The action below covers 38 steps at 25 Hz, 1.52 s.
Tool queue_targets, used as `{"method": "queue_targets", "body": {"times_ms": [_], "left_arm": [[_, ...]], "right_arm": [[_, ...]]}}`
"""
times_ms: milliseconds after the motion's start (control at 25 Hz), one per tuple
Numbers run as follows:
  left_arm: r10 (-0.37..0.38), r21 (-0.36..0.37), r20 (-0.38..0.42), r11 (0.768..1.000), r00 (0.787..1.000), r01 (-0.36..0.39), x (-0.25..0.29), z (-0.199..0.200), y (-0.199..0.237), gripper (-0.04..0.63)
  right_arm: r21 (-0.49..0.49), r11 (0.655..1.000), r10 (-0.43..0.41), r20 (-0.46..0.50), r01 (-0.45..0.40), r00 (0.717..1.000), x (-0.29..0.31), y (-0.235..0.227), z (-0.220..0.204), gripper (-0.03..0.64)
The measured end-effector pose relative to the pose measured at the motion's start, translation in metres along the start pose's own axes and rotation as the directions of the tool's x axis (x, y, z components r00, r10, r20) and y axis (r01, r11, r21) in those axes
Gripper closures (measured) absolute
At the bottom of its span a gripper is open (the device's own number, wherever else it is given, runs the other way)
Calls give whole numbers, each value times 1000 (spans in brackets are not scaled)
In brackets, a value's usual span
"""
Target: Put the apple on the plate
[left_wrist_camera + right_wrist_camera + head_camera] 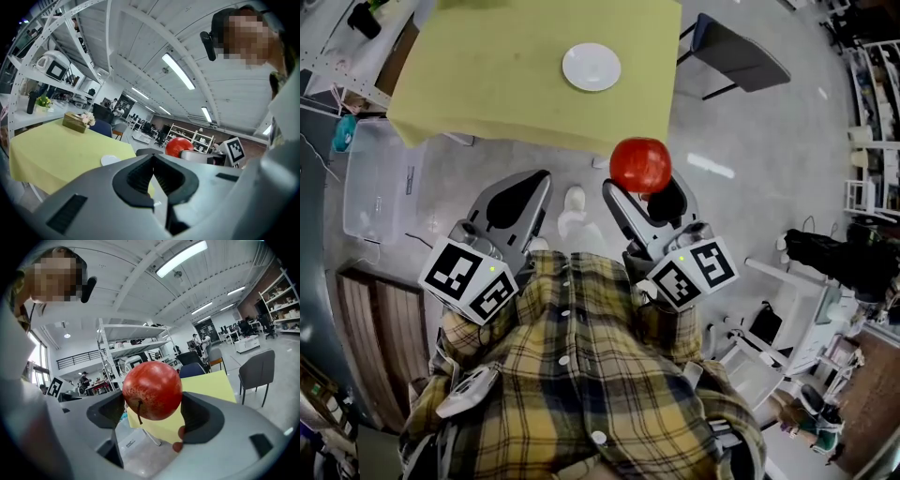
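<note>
A red apple (pixel 640 165) with its stem down sits between the jaws of my right gripper (pixel 643 185), which is shut on it, held in front of the person's chest over the floor. In the right gripper view the apple (pixel 152 390) fills the gap of the gripper (pixel 153 401). The white plate (pixel 592 67) lies empty on the yellow-covered table (pixel 487 75), ahead of both grippers. My left gripper (pixel 544 178) hangs beside the right one, shut with nothing in it; its jaws meet at the tip (pixel 153 159). From there the apple (pixel 179 146) and plate (pixel 110 160) show too.
A grey chair (pixel 736 52) stands right of the table. A clear plastic box (pixel 380 183) lies on the floor at left. A tissue box with flowers (pixel 77 122) sits at the table's far side. White shelving (pixel 872 122) lines the right.
</note>
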State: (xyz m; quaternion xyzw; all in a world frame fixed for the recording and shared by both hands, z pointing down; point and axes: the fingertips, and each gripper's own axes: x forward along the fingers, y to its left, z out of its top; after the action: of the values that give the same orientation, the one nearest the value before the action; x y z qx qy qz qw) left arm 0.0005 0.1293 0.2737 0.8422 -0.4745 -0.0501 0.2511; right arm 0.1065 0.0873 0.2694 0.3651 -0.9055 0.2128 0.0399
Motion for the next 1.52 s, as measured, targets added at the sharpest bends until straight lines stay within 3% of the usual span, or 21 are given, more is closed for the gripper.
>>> {"method": "queue_targets", "body": {"times_ms": [440, 840, 1280, 1520], "left_arm": [[21, 34, 58, 999, 998, -23, 88, 37, 2, 588], [35, 20, 59, 999, 998, -36, 126, 44, 29, 588], [-29, 24, 4, 999, 1000, 29, 156, 79, 95, 588], [-108, 37, -43, 993, 993, 110, 181, 110, 131, 588]], "right_arm": [[-54, 997, 62, -8, -62, 998, 34, -70, 47, 244], [-70, 994, 82, -32, -84, 996, 71, -98, 54, 244], [-25, 1000, 12, -49, -14, 999, 144, -109, 62, 244], [-21, 998, -55, -30, 54, 998, 186, -112, 82, 244]]}}
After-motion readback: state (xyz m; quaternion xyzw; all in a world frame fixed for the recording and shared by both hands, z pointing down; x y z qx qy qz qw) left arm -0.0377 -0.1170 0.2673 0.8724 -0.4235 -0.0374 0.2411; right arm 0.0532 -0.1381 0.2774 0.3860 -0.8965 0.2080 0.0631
